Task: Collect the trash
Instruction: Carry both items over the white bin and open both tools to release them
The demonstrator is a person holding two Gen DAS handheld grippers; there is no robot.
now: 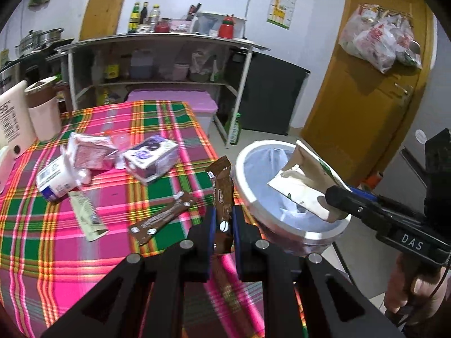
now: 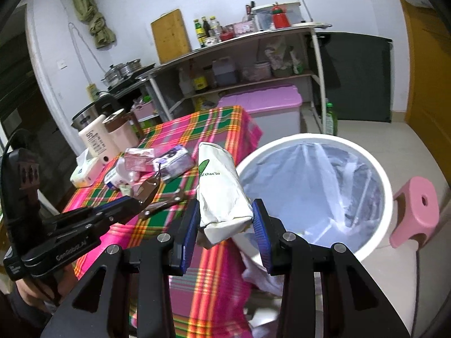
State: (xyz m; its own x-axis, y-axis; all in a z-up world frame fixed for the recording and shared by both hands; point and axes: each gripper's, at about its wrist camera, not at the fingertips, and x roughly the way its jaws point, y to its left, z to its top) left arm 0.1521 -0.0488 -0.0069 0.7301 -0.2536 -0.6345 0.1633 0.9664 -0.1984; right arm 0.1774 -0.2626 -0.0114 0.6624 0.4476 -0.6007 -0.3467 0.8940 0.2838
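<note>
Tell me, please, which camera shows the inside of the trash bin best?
The right wrist view: the trash bin opens wide toward it, showing its plastic liner. In the left wrist view the white paper bag covers part of the opening.

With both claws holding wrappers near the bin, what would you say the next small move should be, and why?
Probably open the right claw. It holds the white bag, which in the left wrist view hangs over the lined bin, so it should drop in. The left claw, gripping the brown wrapper, sits at the table edge short of the rim, so it would follow.
</note>
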